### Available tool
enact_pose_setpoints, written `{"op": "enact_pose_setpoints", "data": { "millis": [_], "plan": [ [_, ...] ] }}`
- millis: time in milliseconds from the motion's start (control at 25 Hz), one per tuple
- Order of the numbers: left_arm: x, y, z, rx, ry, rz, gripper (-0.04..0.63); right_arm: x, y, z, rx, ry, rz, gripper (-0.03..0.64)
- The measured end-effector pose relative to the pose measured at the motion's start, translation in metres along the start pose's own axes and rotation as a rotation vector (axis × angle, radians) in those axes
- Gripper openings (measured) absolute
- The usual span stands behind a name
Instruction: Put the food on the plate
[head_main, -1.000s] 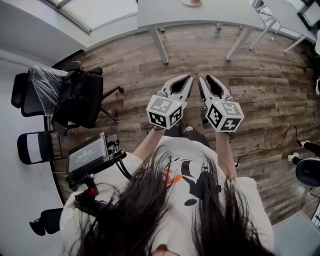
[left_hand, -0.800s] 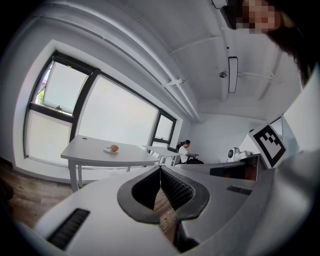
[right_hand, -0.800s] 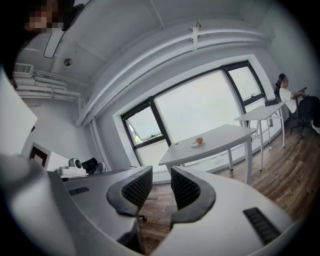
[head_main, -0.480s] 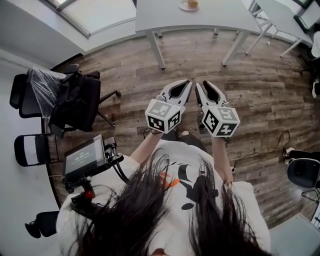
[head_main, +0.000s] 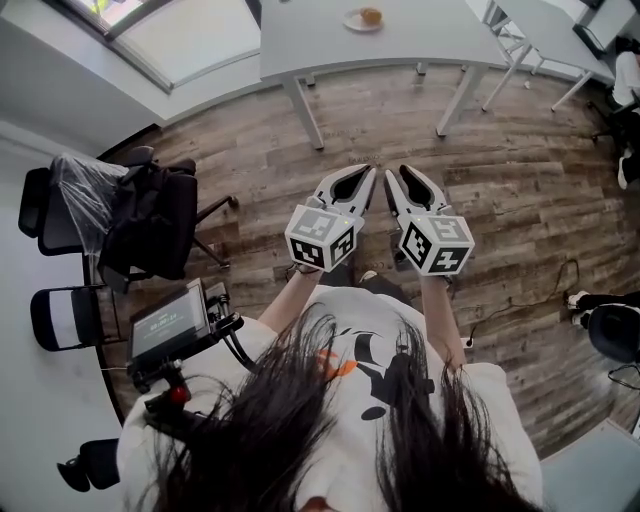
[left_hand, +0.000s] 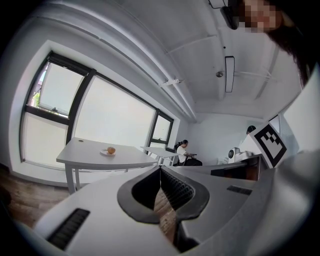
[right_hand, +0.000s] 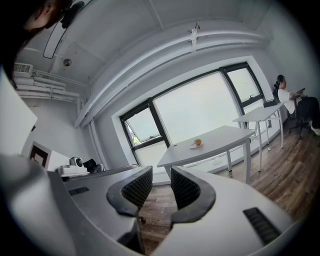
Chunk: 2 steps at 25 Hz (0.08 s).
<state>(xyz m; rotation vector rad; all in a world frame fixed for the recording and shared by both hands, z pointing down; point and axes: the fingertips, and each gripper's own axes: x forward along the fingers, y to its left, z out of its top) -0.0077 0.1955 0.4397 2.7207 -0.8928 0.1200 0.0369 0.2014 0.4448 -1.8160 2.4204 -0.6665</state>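
An orange piece of food (head_main: 371, 16) lies on a small plate (head_main: 357, 24) on the white table (head_main: 300, 40) at the far end of the wooden floor. Both grippers are held side by side at chest height, far short of that table and pointing at it. My left gripper (head_main: 371, 169) is shut and empty, its tips meeting (left_hand: 160, 168). My right gripper (head_main: 396, 169) is shut too, with only a narrow slit between the pads (right_hand: 161, 170) and nothing in it. The food (left_hand: 111, 150) (right_hand: 198, 142) shows small and distant in both gripper views.
Black office chairs (head_main: 150, 205) stand at the left by a wall. A screen on a rig (head_main: 170, 320) hangs at the person's left side. More white tables (head_main: 560, 30) stand at the right, where a person (right_hand: 285, 95) sits. A cable (head_main: 520, 295) lies on the floor.
The table has slid further into the head view, so the plate with the food now shows whole. Both grippers keep the same side-by-side pose.
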Motion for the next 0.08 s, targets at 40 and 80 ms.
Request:
{"op": "enact_pose_setpoints", "data": {
  "millis": [40, 80],
  "plan": [
    [0.0013, -0.0008, 0.0001, -0.001, 0.0, -0.001, 0.006, -0.0004, -0.0012, 0.0004, -0.001, 0.001, -0.001, 0.124],
    [0.0026, -0.0017, 0.0002, -0.002, -0.001, -0.002, 0.006, -0.0009, -0.0024, 0.0007, -0.002, 0.003, -0.002, 0.124]
  ]
}}
